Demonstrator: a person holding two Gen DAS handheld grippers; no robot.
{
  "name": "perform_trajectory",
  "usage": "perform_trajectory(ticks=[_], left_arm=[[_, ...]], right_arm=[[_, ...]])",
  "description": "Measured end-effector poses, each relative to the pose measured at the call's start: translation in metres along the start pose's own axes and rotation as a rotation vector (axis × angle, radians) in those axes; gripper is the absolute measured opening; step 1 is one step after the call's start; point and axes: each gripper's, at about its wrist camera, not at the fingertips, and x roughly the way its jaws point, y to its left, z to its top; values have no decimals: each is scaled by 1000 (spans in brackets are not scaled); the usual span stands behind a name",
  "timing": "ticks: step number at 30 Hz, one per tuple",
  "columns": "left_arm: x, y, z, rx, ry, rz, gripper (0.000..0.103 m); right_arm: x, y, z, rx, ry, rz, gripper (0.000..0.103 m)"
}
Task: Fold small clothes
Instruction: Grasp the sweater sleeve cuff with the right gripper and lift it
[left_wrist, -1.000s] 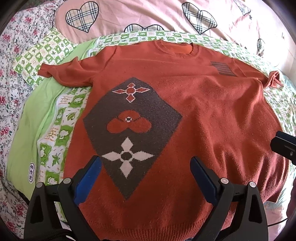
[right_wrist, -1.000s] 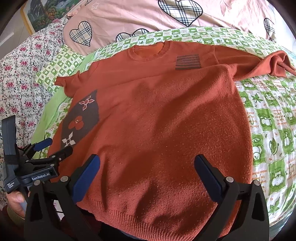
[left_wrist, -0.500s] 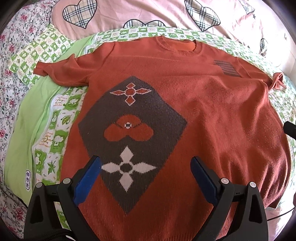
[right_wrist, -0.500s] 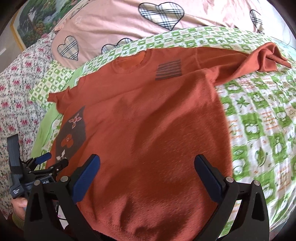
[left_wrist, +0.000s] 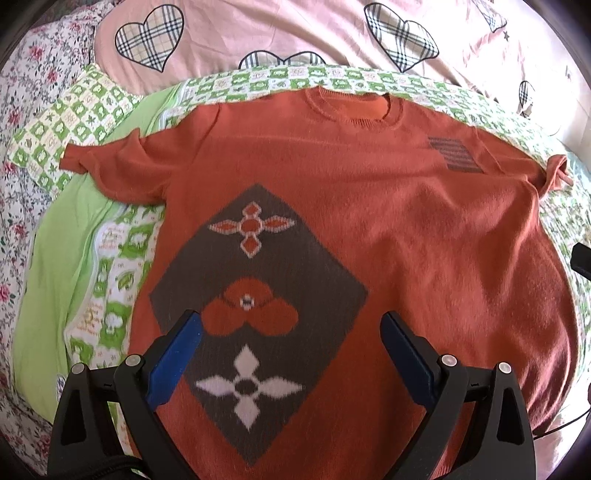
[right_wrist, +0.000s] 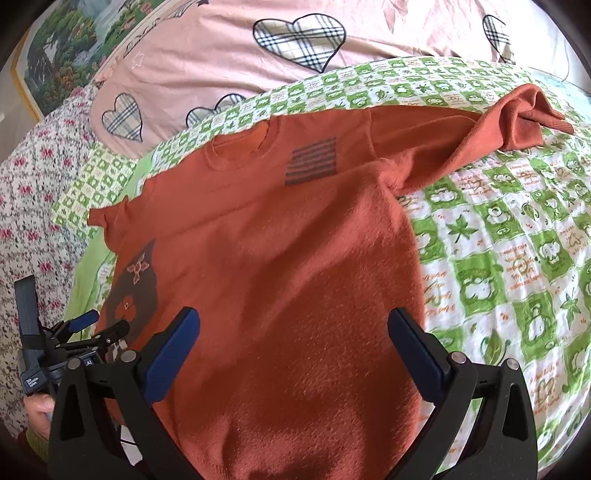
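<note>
While the orange sweater (left_wrist: 388, 236) fills mid-frame, spread flat on the green checked bedsheet (right_wrist: 509, 240), the left gripper (left_wrist: 291, 332) and right gripper (right_wrist: 293, 328) both hover low in frame, fingers apart, holding nothing.

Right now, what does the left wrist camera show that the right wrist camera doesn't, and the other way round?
Only the left wrist view shows the sweater's whole dark diamond panel, white flower included. Only the right wrist view shows the framed landscape picture, the left gripper from outside with the hand holding it, and the far sleeve bunched up. Both show the orange sweater spread flat on the green checked sheet, its striped chest patch, the pink heart pillow, and open jaws.
</note>
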Motion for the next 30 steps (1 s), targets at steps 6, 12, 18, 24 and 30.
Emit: perform_trajectory(ticks=[6, 12, 18, 24, 30], left_arm=[[7, 9, 21, -13, -9, 10, 98], [22, 14, 39, -27, 7, 8, 98], [40, 10, 46, -21, 43, 0, 98], [52, 4, 49, -7, 72, 3, 98], [64, -1, 53, -6, 104, 4, 98]], right_arm=[[-20, -56, 36, 110, -62, -64, 102], [-37, -120, 92, 191, -141, -151, 96], [-37, -196, 151, 331, -185, -199, 85], [-27, -271, 197, 539, -234, -162, 68], [6, -314, 226, 628, -178, -188, 36]])
